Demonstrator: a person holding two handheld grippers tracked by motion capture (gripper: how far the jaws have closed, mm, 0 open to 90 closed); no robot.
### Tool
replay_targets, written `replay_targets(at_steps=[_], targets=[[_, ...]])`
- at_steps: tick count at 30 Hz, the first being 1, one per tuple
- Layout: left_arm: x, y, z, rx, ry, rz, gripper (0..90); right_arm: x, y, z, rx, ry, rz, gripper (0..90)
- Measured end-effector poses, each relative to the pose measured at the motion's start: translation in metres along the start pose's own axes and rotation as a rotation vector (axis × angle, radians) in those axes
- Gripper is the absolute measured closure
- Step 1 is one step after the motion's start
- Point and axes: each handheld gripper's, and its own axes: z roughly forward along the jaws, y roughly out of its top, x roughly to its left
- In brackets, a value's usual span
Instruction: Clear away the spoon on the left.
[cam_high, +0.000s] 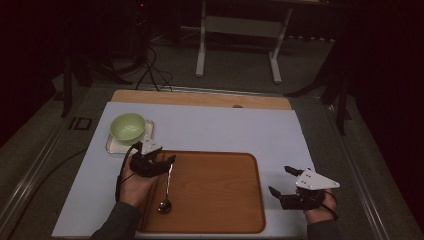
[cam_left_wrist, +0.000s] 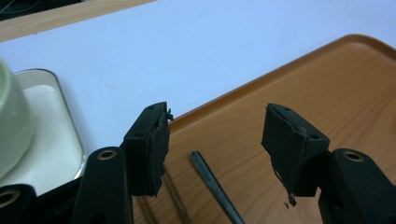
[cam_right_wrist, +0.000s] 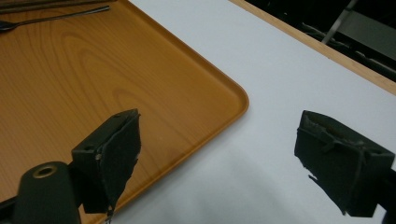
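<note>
Near: slim metal spoon (cam_high: 167, 192) lies on the brown wooden tray (cam_high: 220, 200), handle between the wide-open, empty left gripper (cam_left_wrist: 215, 135); closing off-centre could skid it. Right gripper (cam_high: 281, 181), open and empty, hovers beside the tray. Far: pale green bowl (cam_high: 128, 127).
</note>
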Motion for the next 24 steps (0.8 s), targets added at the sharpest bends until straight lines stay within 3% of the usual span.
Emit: replay_targets(at_steps=[15, 24], targets=[[0.021, 0.002, -0.026, -0.069, 0.050, -0.060, 40.2, -0.001, 0.001, -0.001, -0.006, -0.001, -0.001, 14.1], [0.033, 0.002, -0.037, -0.081, 0.122, -0.077, 37.9, -0.002, 0.000, -0.002, -0.005, -0.003, 0.001, 14.0]])
